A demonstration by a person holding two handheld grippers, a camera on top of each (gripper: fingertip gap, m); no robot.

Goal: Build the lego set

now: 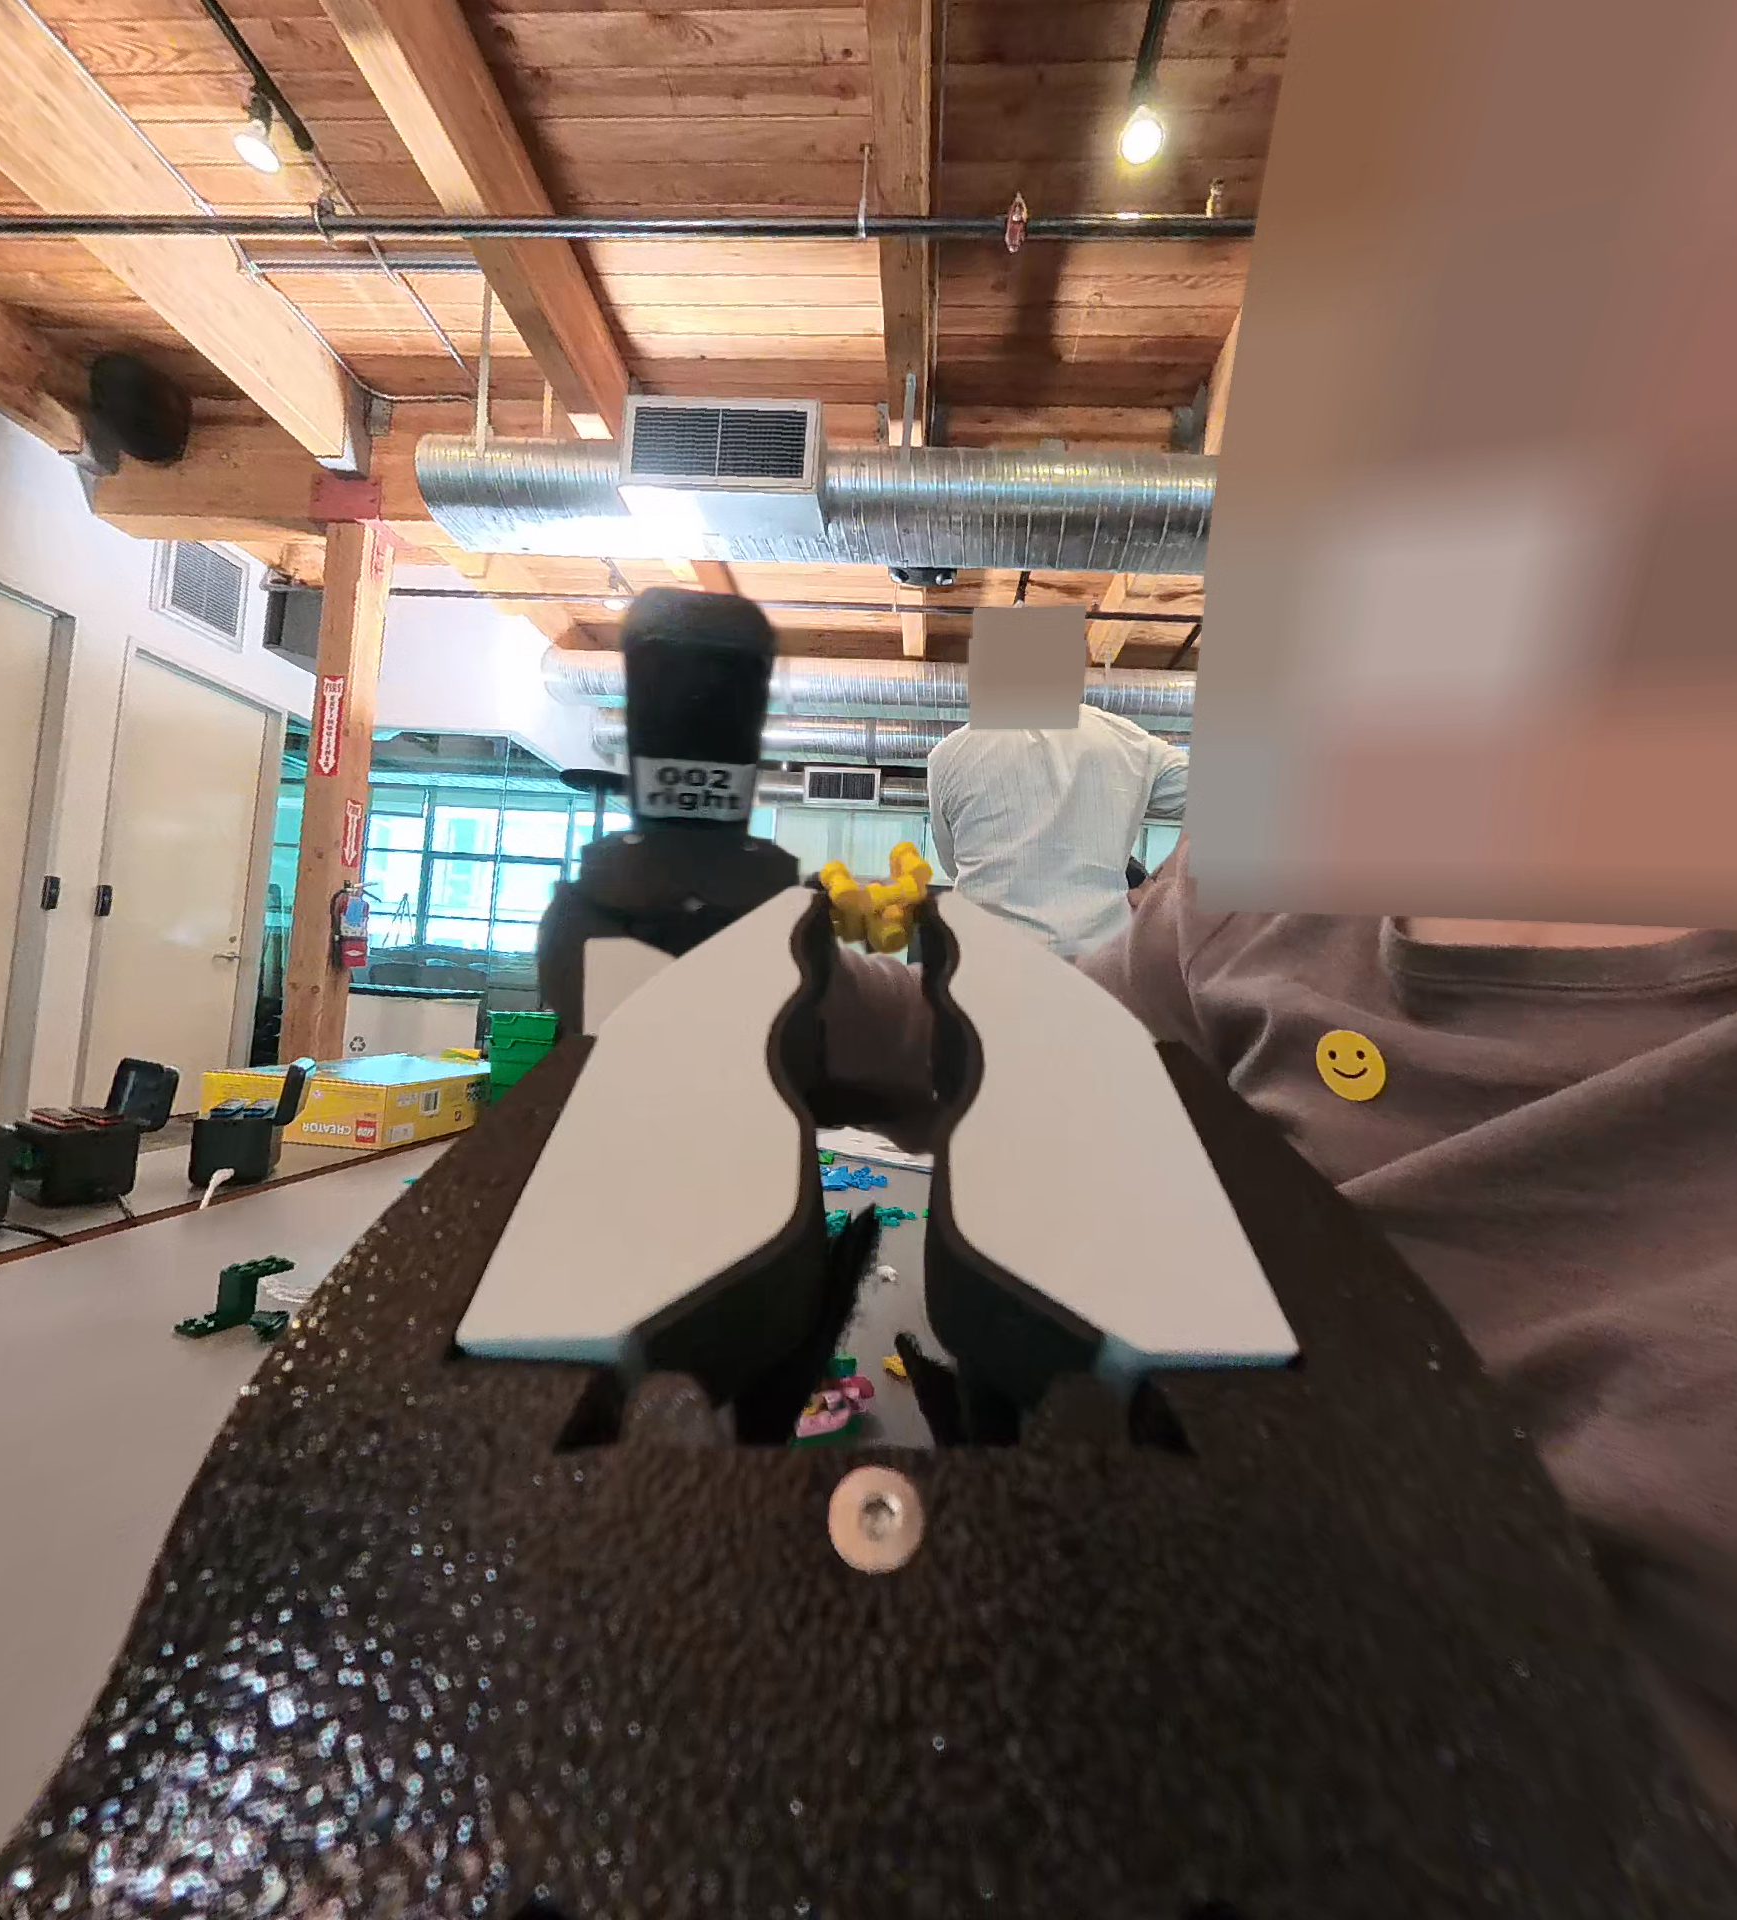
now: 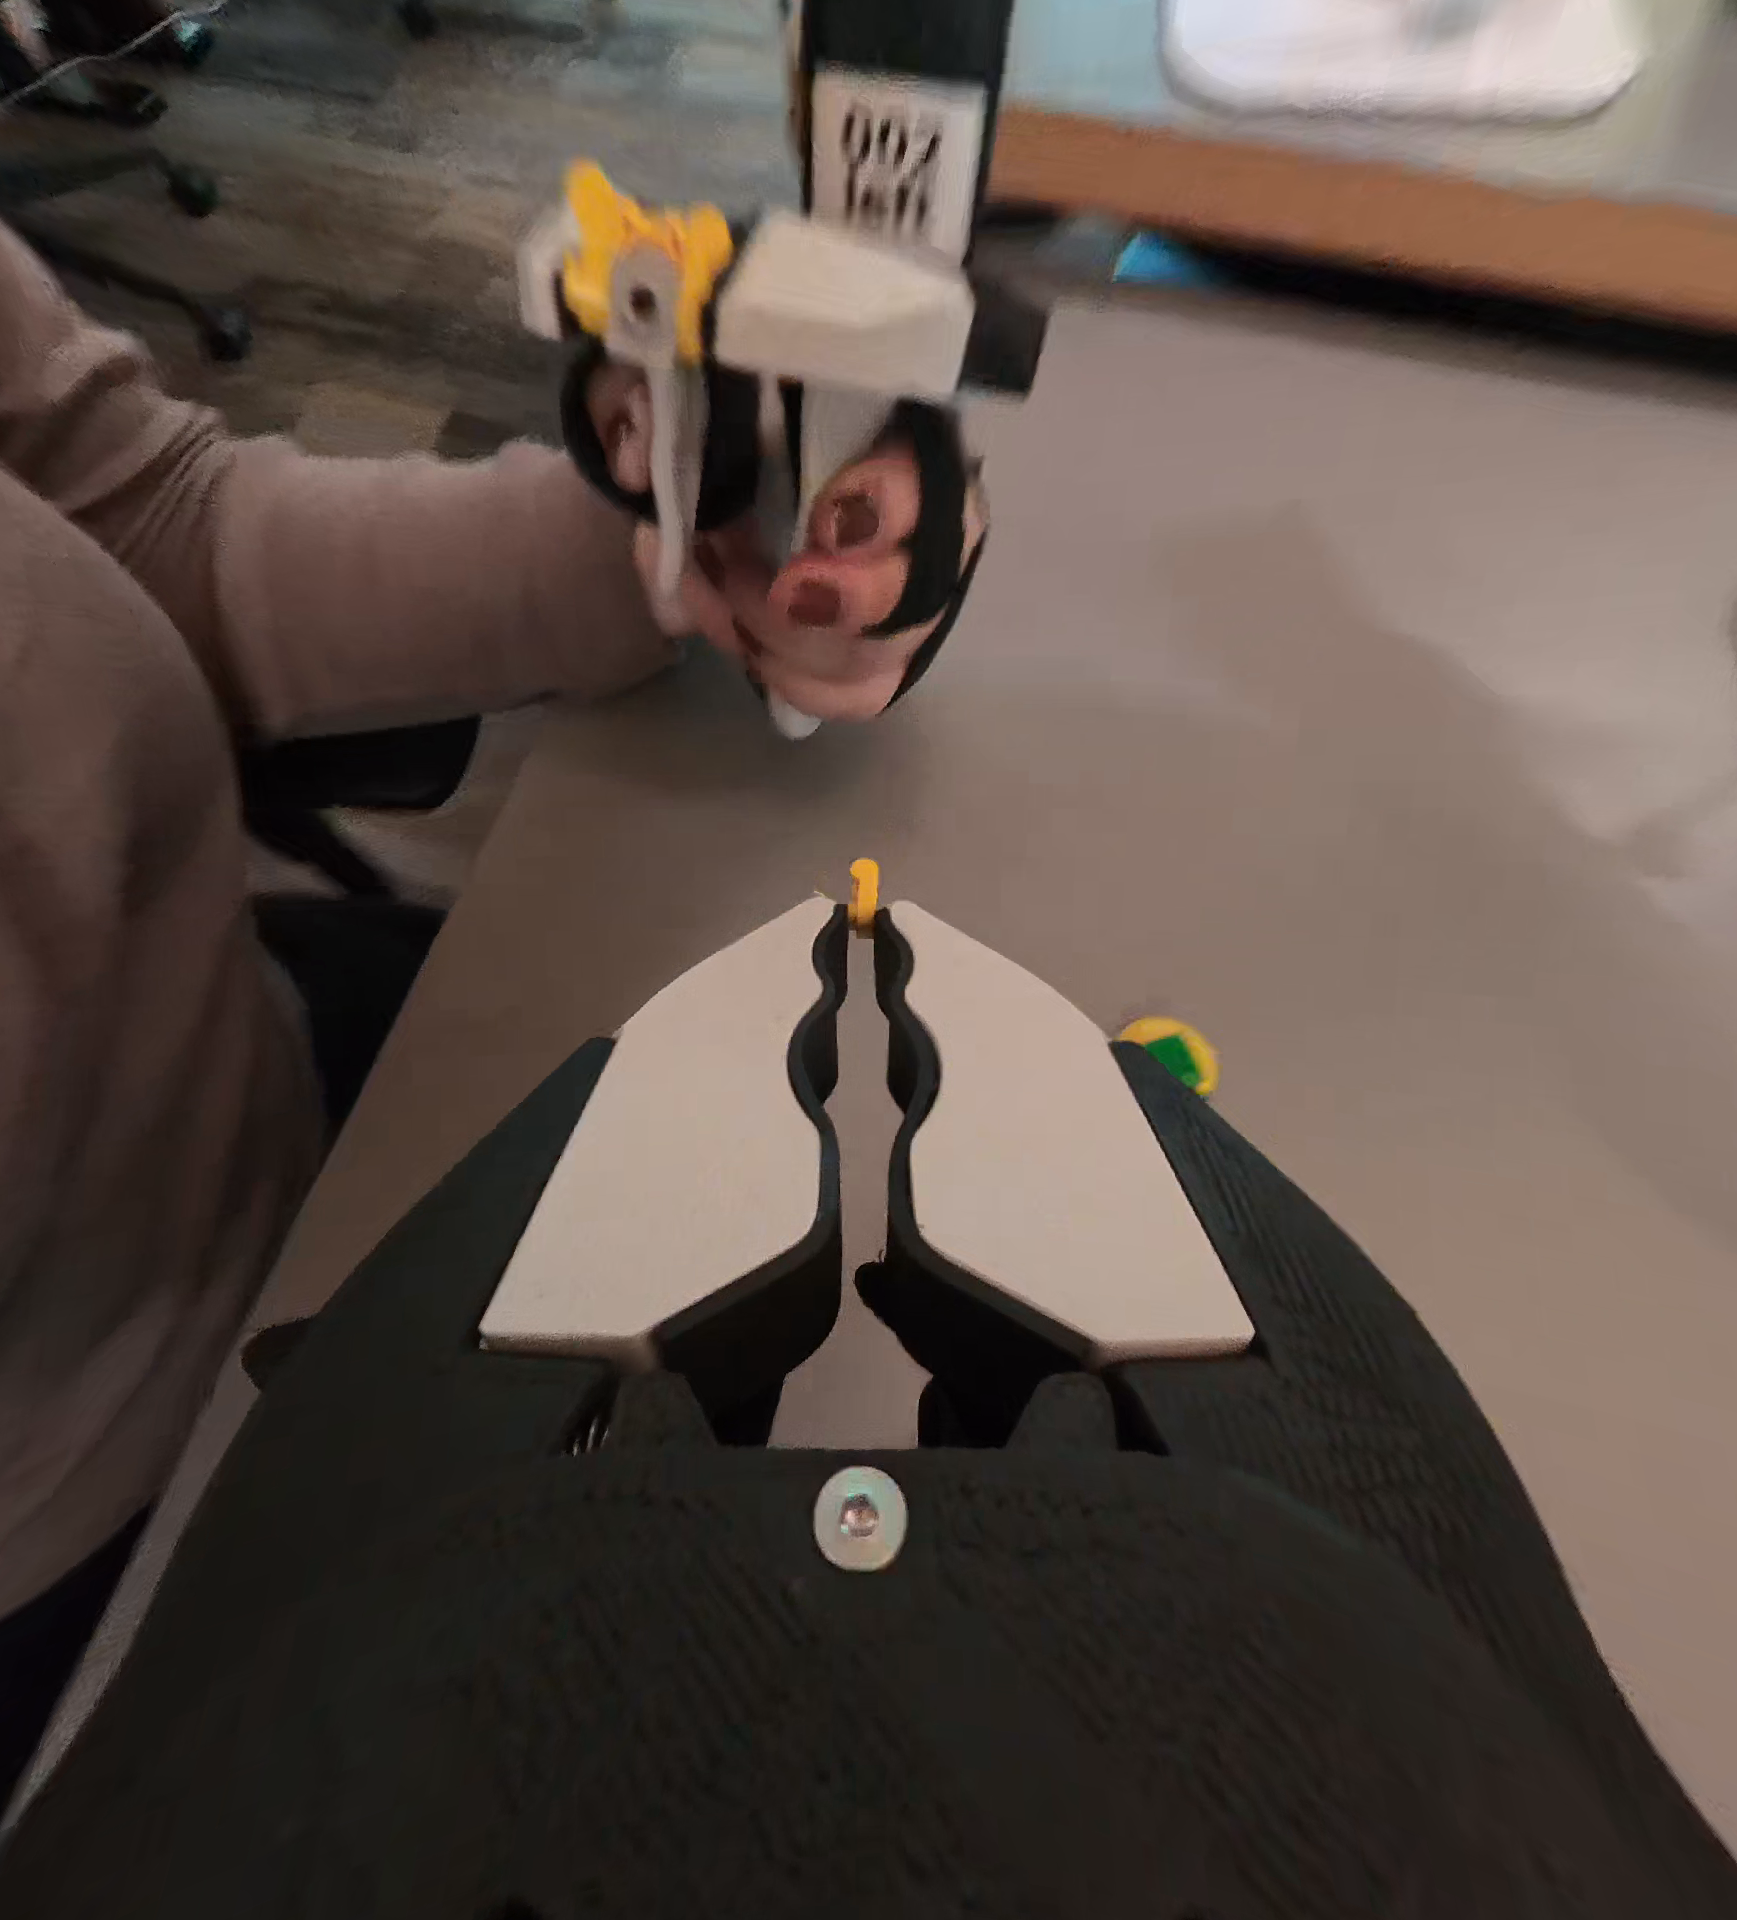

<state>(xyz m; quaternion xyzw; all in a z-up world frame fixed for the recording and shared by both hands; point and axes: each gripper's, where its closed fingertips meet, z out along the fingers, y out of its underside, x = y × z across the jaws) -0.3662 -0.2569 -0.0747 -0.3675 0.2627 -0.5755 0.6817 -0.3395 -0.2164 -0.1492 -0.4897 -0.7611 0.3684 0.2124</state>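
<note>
Wood-beam ceiling [image 1: 698, 125] and silver ducts [image 1: 999, 509] sat over a grey table [image 1: 64, 1382]. Black cases [image 1: 74, 1153] stood open at its far edge beside a yellow box [image 1: 365, 1101]; contents unclear. Left gripper [image 1: 874, 914], raised, clamped a knobbly yellow lego piece [image 1: 874, 899]. Only the right wrist view showed the right gripper [image 2: 862, 914] pinching a small yellow clip [image 2: 862, 891] above the table, a yellow-green piece [image 2: 1170, 1049] near it. Loose bricks [image 1: 853, 1179] lay further off.

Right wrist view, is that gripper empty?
No, the right gripper pinches a small yellow piece between its fingertips above the table.
</note>
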